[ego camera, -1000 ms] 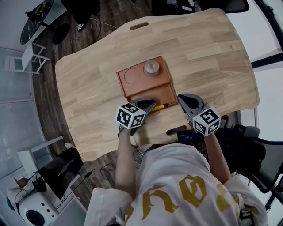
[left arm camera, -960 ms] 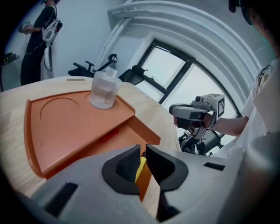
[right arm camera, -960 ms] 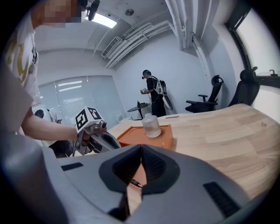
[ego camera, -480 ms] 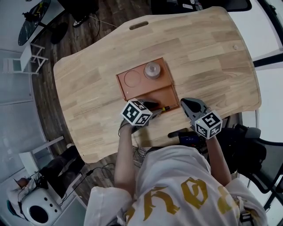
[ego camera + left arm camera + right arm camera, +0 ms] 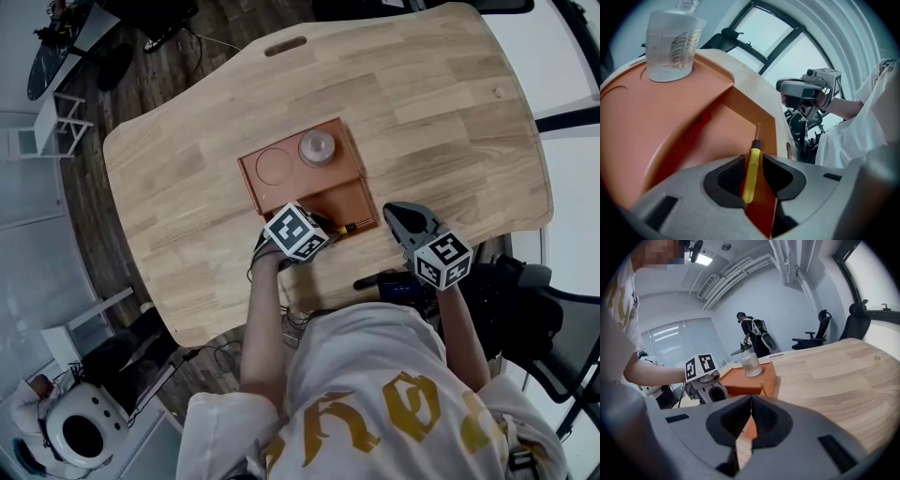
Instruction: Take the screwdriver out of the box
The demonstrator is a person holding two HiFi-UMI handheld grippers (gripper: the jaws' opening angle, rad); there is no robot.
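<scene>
Jaws, left gripper [image 5: 751, 160]: just opened, astride screwdriver [image 5: 752, 174] | head view: cube [image 5: 296, 232] hides them

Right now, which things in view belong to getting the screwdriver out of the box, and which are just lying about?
In the job:
screwdriver
box holding it
left gripper, jaws just opened, the handle between them

Lying about:
jar on the box's raised part
right gripper, shut and empty
chair beyond the table
</scene>
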